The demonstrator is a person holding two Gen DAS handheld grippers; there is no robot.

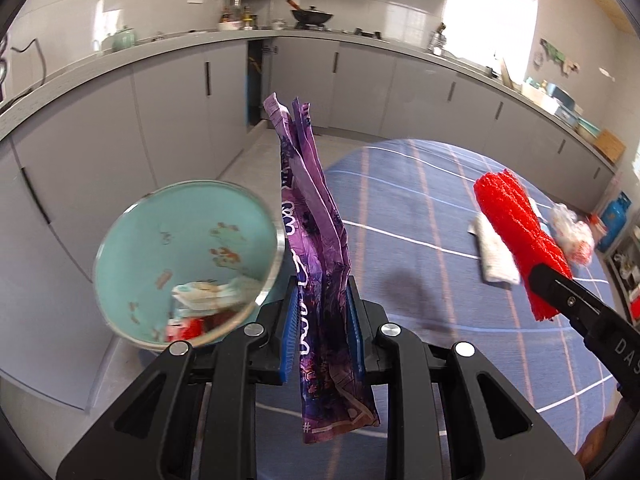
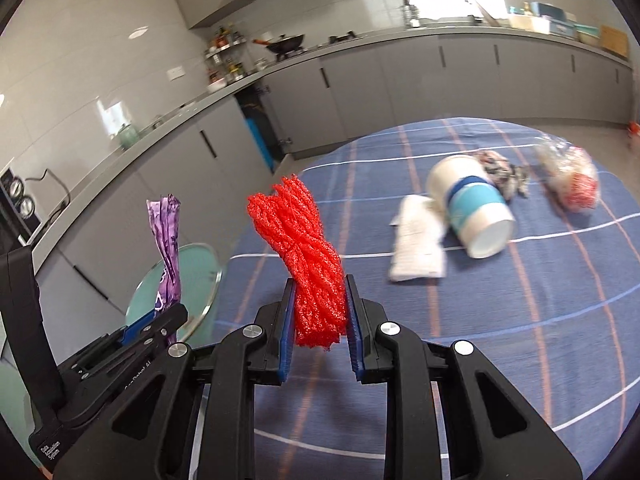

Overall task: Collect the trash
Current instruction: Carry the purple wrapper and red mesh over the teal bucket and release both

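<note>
Above the near edge of the round table with its blue checked cloth (image 2: 500, 320), the left gripper (image 1: 322, 312) is clenched on a crumpled purple foil wrapper (image 1: 316, 240), and the right gripper (image 2: 320, 312) grasps a bundled red foam net sleeve (image 2: 308, 256). Just off the table's left edge stands a round teal bin with a metal rim (image 1: 160, 240), scraps inside. Toward the far edge lie a tipped white-and-blue paper cup (image 2: 472, 208) touching a folded white napkin (image 2: 416, 240).

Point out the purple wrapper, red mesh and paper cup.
purple wrapper (image 1: 316, 240), left wrist view, mid-length above the pads
red mesh (image 2: 308, 256), right wrist view, middle of the bundle
paper cup (image 2: 472, 204), right wrist view, blue band on its side
</note>
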